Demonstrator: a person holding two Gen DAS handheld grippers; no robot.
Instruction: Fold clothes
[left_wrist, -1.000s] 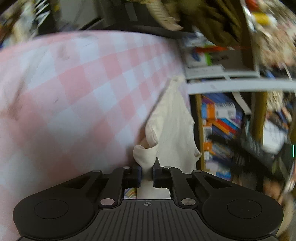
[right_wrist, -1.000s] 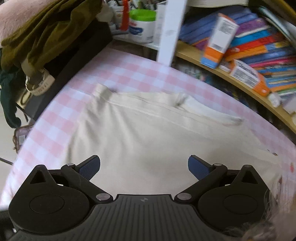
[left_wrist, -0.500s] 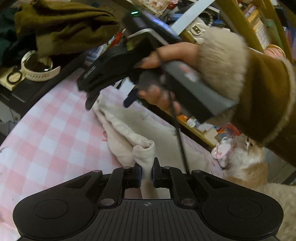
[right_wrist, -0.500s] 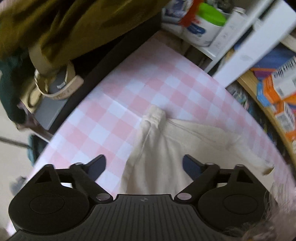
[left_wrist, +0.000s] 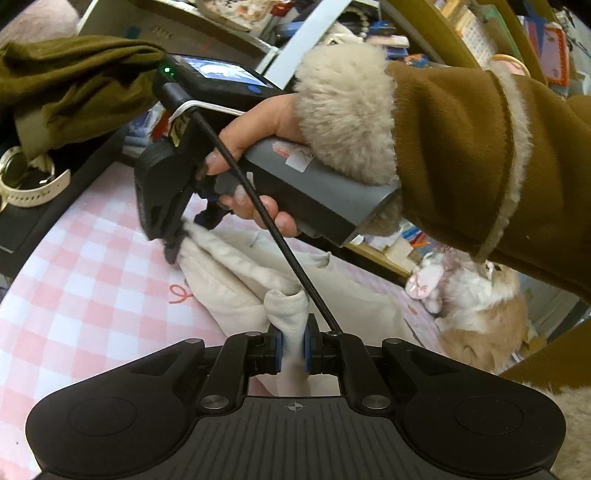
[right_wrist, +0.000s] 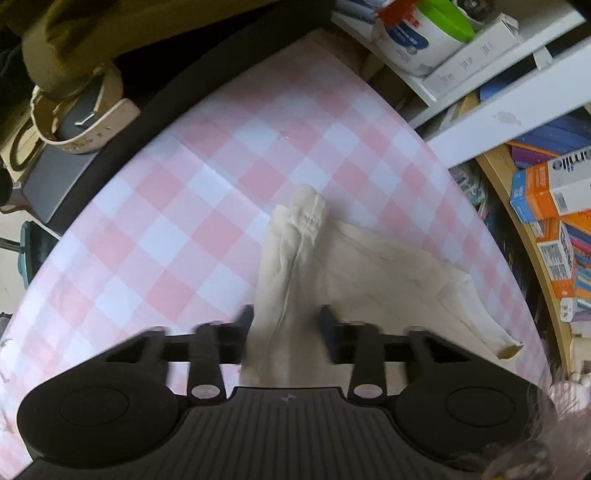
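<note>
A cream garment (left_wrist: 236, 273) lies on the pink-and-white checked cloth (left_wrist: 92, 295). My left gripper (left_wrist: 291, 347) is shut on a bunched fold of it, low and near the camera. In the right wrist view the garment (right_wrist: 369, 266) bunches into a ridge between the fingers of my right gripper (right_wrist: 286, 317), which are closing on it with motion blur. The right gripper also shows in the left wrist view (left_wrist: 173, 240), held by a hand in a brown fur-cuffed sleeve, its tips at the garment's far end.
An olive-green cloth (left_wrist: 66, 92) and a cream belt (right_wrist: 74, 122) lie on a dark stand at the left edge. Shelves with books and boxes (right_wrist: 554, 206) run along the right. A white-and-orange cat (left_wrist: 476, 295) lies at the right.
The left gripper swung round with its fold, bringing the right hand into view. The right gripper moved to the garment's corner and its fingers closed from wide open onto the bunched fabric.
</note>
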